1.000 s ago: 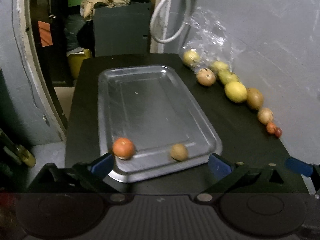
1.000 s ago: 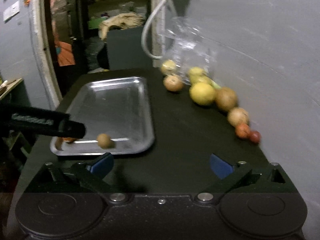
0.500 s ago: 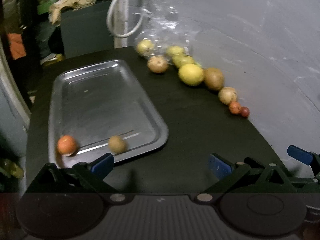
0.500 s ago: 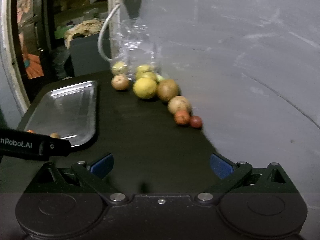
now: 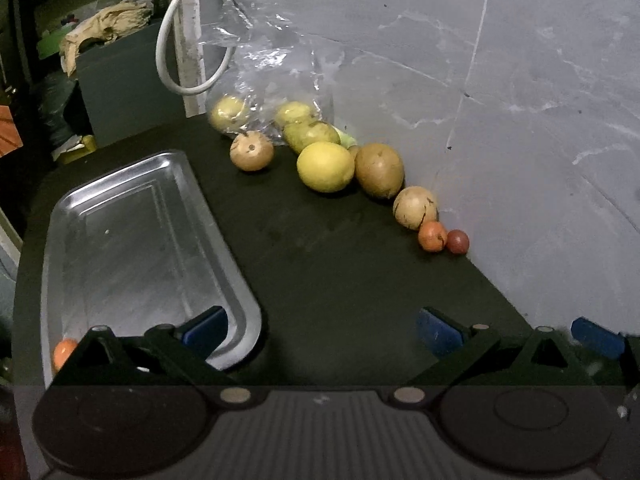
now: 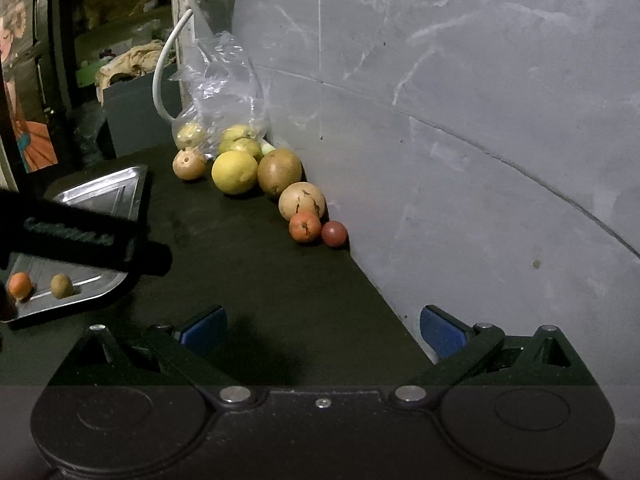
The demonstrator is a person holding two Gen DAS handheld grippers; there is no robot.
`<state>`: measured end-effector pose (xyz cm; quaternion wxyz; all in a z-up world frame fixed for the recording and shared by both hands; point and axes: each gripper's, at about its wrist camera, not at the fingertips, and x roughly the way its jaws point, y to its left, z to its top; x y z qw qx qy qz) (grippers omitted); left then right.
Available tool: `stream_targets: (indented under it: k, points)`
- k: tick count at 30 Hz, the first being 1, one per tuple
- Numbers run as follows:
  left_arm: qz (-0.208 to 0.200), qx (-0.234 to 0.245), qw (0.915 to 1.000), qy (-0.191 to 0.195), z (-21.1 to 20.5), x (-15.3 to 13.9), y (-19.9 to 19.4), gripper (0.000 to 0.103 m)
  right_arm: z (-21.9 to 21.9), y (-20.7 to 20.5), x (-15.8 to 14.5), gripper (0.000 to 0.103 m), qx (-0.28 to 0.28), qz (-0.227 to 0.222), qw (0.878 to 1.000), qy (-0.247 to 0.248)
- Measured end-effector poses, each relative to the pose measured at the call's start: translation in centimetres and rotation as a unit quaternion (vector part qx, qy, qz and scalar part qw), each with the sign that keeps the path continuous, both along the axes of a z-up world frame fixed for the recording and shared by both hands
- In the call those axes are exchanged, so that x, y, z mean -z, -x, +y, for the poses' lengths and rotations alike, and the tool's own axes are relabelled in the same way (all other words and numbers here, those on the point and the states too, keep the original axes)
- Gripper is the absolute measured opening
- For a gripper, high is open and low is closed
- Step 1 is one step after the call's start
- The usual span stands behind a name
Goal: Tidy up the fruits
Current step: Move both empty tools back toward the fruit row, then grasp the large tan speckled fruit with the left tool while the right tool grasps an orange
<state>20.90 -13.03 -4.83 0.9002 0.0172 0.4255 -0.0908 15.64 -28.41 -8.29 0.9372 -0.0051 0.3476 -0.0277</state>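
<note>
I've swung both grippers right, off the tray [image 5: 132,216] toward the fruit row along the wall [image 6: 460,140]. Left gripper [image 5: 320,326] now overlaps the tray's near corner; right gripper [image 6: 320,326] faces the small orange fruit [image 6: 305,227] and red fruit [image 6: 334,233].

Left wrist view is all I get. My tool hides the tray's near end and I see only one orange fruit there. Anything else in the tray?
Observer: Yes. The right wrist view shows a small brown-green fruit next to the orange fruit at the near end of the tray.
Operator: Are they touching?
Observer: No, a strip of bare tray shows between them.
Operator: I only see one blue pad of the right tool. Is it open?
Observer: The right tool has its jaws wide apart with nothing between them, only dark tabletop.
</note>
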Motion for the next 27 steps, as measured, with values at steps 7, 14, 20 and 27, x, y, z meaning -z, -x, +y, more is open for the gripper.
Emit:
stream_targets:
  k: [7,14,20,27]
  points:
    - [0.01,-0.003,0.9999,0.006,-1.5,0.8,-3.3,0.102,0.8,-2.4,0.9,0.102,-0.014,0.006,1.0,-0.002]
    - [0.024,0.021,0.9993,0.018,-3.1,1.6,-7.1,0.102,1.1,-4.9,2.0,0.102,-0.015,0.01,1.0,0.006]
    - [0.036,0.059,0.9975,0.017,-4.9,2.4,-9.8,0.102,1.6,-6.1,2.8,0.097,-0.022,0.015,1.0,0.007]
    - [0.056,0.079,0.9939,0.053,-5.7,2.9,-12.6,0.102,3.4,-7.8,3.2,0.083,-0.032,0.012,0.998,0.049]
